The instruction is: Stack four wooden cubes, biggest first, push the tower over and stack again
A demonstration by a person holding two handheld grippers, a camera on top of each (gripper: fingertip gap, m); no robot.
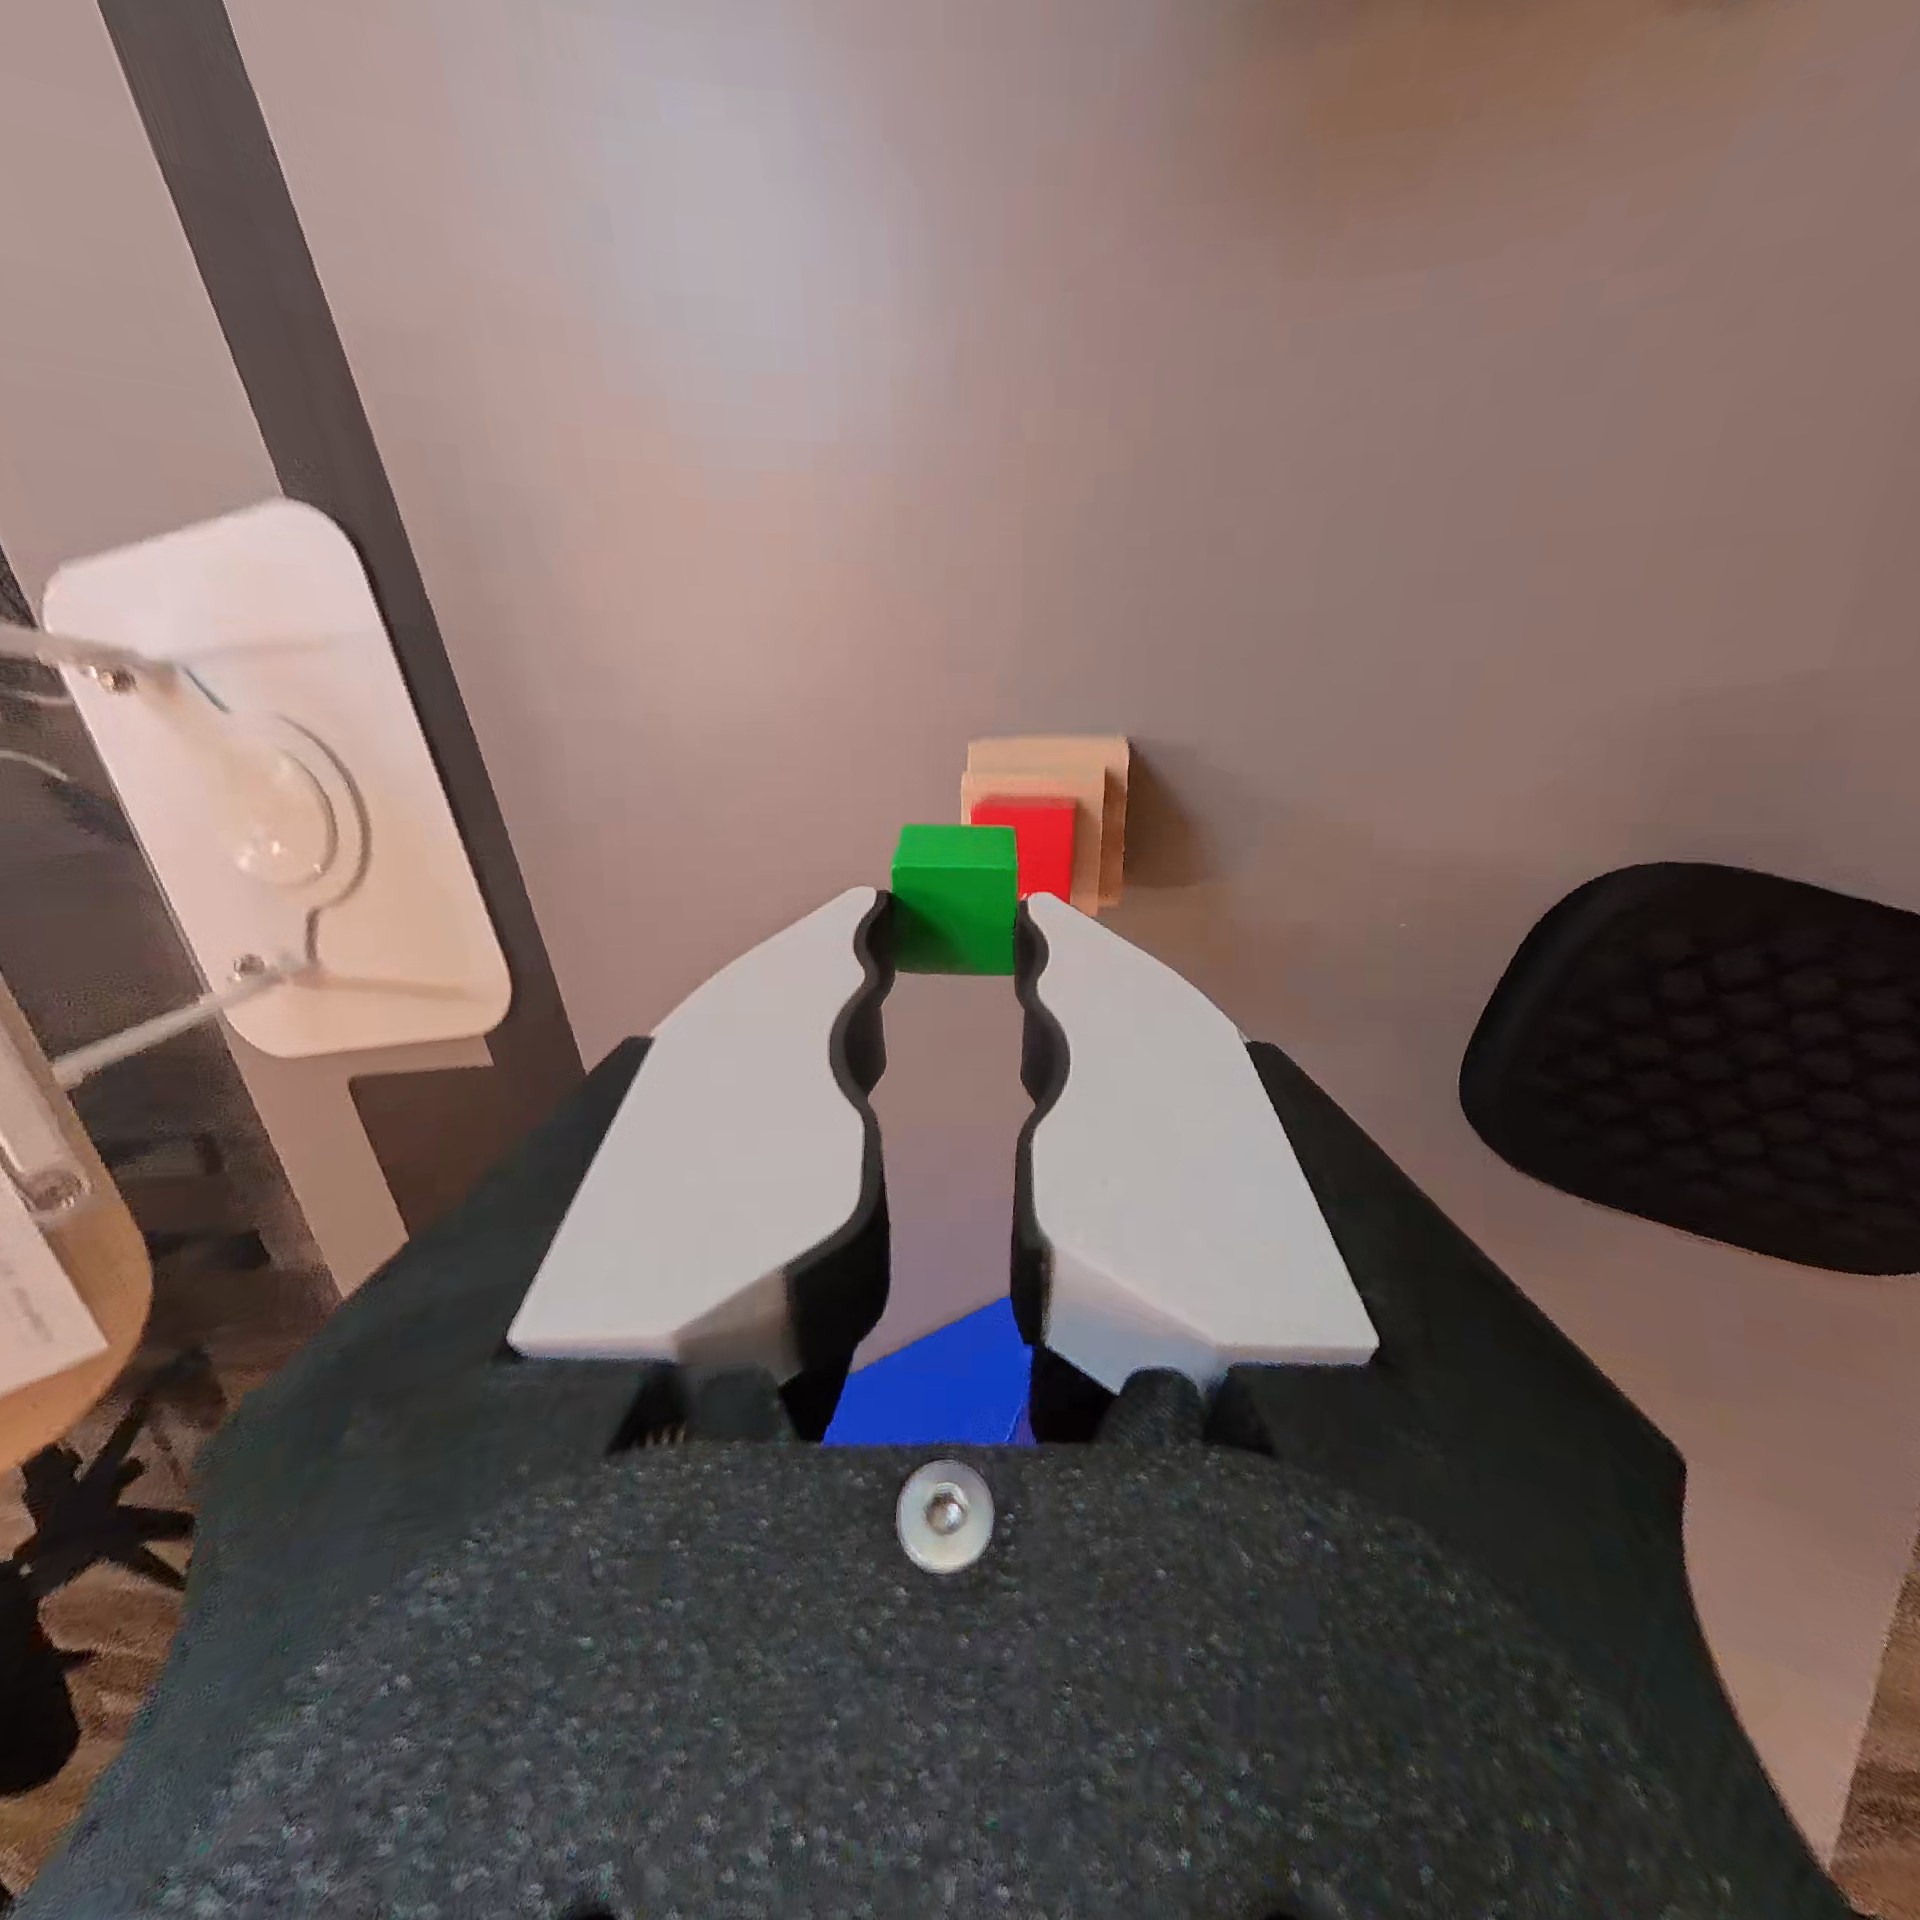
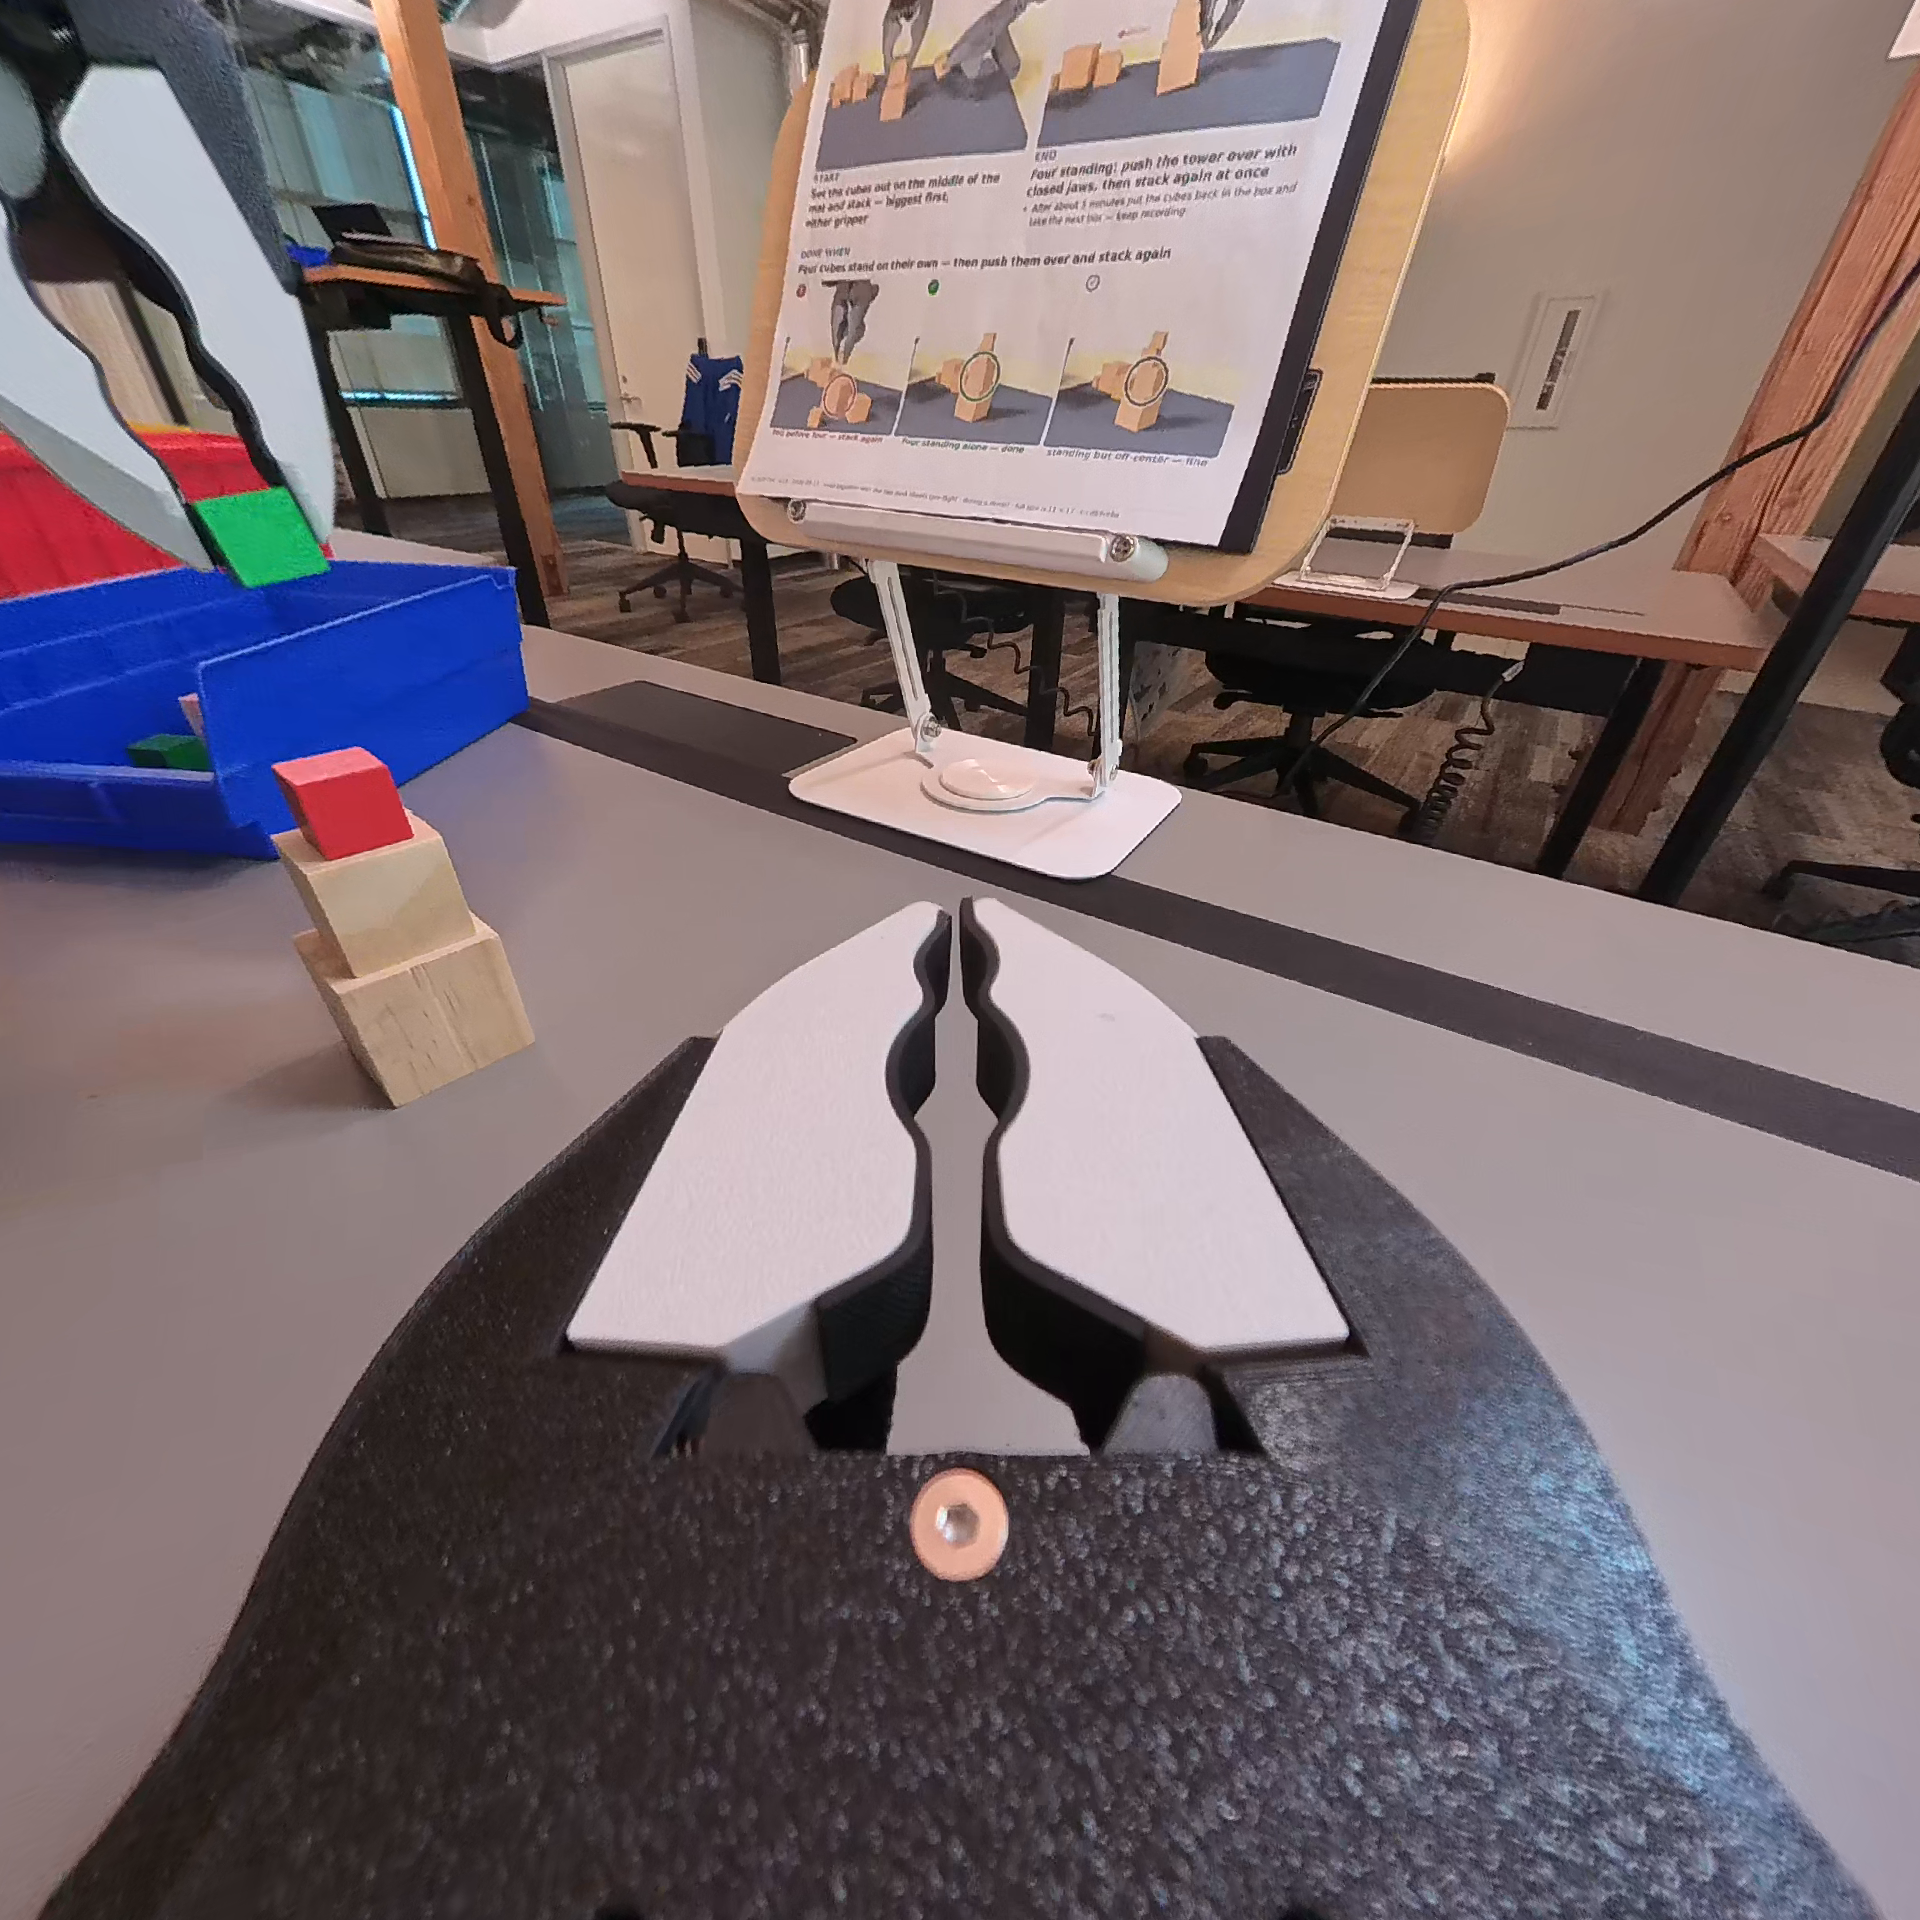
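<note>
Through my left wrist view I am looking down with my left claw point(image 1: 953, 914) clamped on a green cube point(image 1: 953, 899), both dark pads pressing its sides. Just beyond it a red cube point(image 1: 1029, 847) is sitting atop stacked wooden blocks point(image 1: 1101, 821) on the grey worktop point(image 1: 1247, 468). I am gripping the cube only at the very tips, so I judge it could twist or slip out, and any sideways nudge could topple the stack, whose blocks are sitting off-centre on one another.

Through my right wrist view my right claw point(image 2: 955, 914) is resting low over the worktop, its fingers together on nothing. To the left the stack is standing well apart from it, and my left claw is hanging above with the green cube. A blue bin point(image 2: 364, 665) behind the stack is holding a small green block point(image 2: 166, 750); a red bin point(image 2: 62, 509) is standing behind that, its contents hidden.
</note>
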